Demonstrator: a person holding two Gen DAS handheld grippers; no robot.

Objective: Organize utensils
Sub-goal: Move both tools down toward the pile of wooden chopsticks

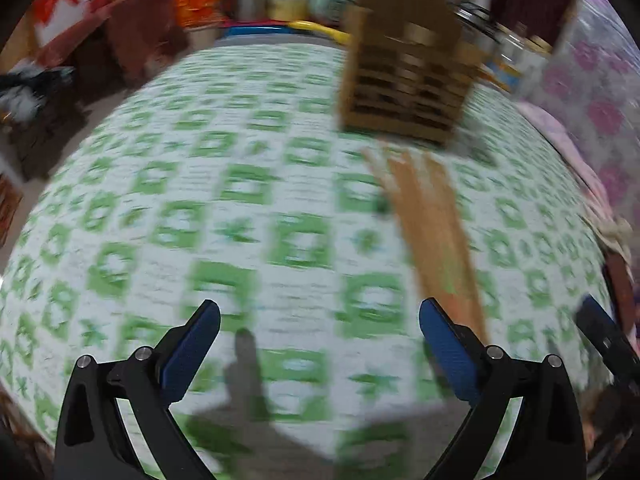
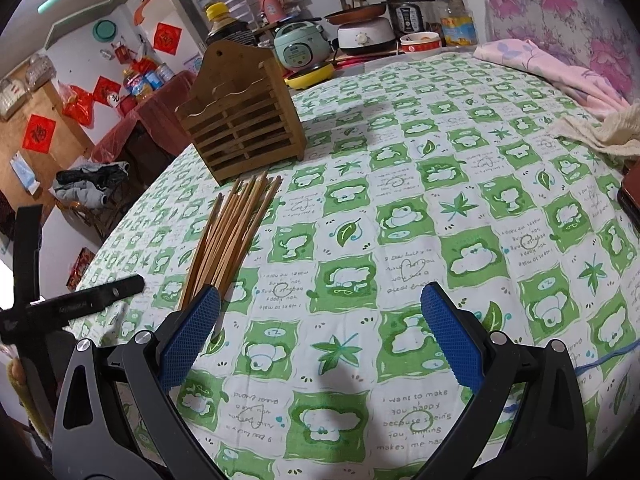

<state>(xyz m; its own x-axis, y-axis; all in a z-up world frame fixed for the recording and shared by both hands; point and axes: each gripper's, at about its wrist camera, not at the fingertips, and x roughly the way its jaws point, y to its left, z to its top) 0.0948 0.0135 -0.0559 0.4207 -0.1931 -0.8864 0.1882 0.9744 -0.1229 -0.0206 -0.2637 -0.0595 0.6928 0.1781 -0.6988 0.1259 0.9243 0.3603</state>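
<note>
Fingers of both my grippers stand spread with nothing between them: the right gripper [image 2: 320,320] hovers over the tablecloth [image 2: 440,184], the left gripper [image 1: 320,336] likewise in a blurred view. Chopsticks [image 2: 230,236] lie bundled on the cloth, long axis running away toward the wooden holder [image 2: 244,120] just beyond. I judge nothing sorted yet; next, close on the bundle

The whole left wrist view is smeared by motion blur: the chopsticks [image 1: 432,232] merge into one tan streak, and the slats of the wooden holder [image 1: 404,76] are unclear. In the right wrist view, the left finger [image 2: 188,336] hides the chopsticks' [image 2: 232,232] near ends.
</note>
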